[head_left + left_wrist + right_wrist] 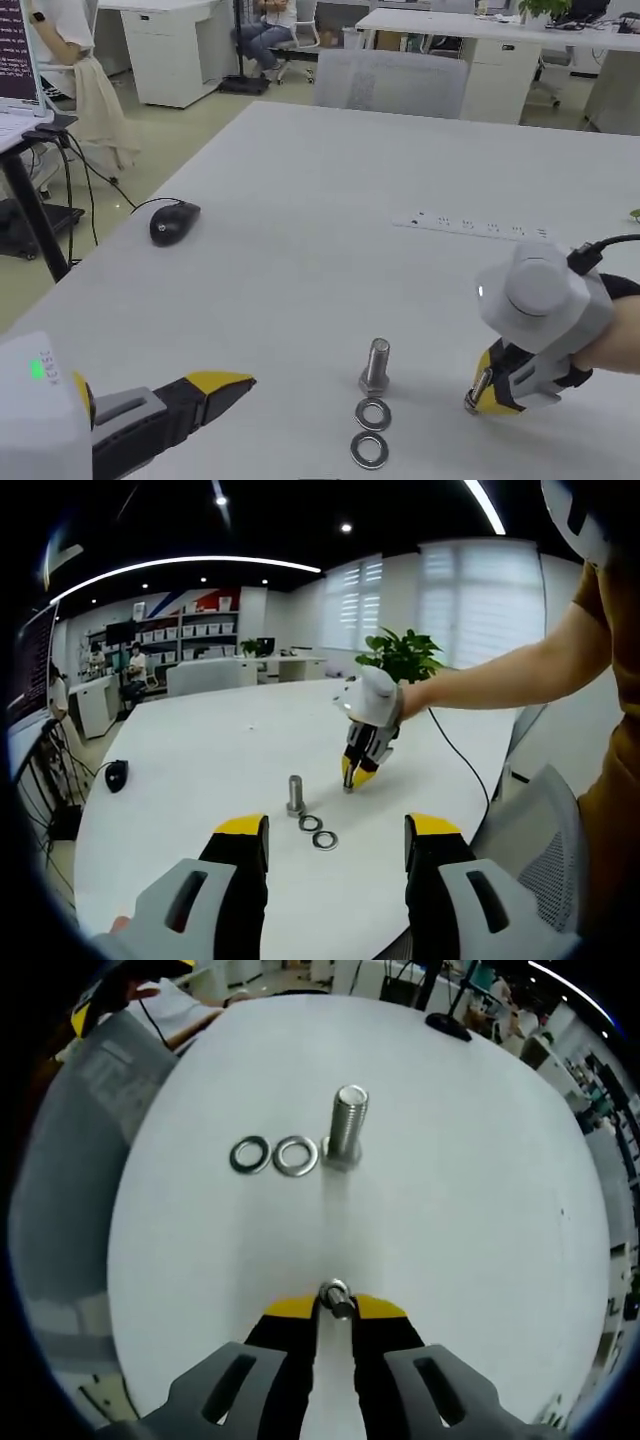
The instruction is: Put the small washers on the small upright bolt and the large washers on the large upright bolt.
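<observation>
A large steel bolt point(375, 364) stands upright on the white table point(300, 270). Two large washers point(373, 412) point(369, 449) lie flat just in front of it. To its right, my right gripper point(480, 396) points down, shut on a small bolt point(479, 388) held close to the tabletop. In the right gripper view the small bolt point(337, 1300) sits pinched between the yellow tips, with the large bolt point(347, 1125) and both washers point(296, 1156) point(249, 1155) beyond. My left gripper point(335, 855) is open with nothing in it, low at the near left point(222, 386), facing the large bolt point(296, 795).
A black mouse point(173, 222) lies at the table's left. A white power strip point(470, 227) runs along the far right. A grey chair point(390, 80) stands at the far edge. A seated person point(268, 30) and desks are beyond.
</observation>
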Action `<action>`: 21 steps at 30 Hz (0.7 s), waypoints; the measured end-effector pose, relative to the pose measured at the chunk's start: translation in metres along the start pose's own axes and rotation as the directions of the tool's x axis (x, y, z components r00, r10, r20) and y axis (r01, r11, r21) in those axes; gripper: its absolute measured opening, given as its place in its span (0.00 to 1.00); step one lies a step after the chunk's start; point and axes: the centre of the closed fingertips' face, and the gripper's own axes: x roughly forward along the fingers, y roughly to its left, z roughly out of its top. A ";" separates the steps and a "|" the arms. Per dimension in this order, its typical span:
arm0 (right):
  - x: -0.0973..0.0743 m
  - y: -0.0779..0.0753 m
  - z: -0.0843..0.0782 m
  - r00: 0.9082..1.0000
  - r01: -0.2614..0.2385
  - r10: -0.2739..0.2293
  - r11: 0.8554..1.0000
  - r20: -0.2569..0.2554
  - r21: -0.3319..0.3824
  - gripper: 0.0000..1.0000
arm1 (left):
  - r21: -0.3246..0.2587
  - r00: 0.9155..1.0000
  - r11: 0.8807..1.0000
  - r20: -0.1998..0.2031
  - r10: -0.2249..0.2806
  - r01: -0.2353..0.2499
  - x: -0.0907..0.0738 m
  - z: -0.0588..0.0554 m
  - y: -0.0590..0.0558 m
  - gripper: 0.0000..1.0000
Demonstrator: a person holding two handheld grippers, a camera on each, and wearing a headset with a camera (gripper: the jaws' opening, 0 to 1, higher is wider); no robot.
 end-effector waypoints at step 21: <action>-0.021 0.012 -0.006 0.999 0.027 -0.028 0.999 0.024 0.032 0.17 | 0.017 1.000 1.000 0.008 -0.024 0.024 0.003 0.006 -0.010 0.54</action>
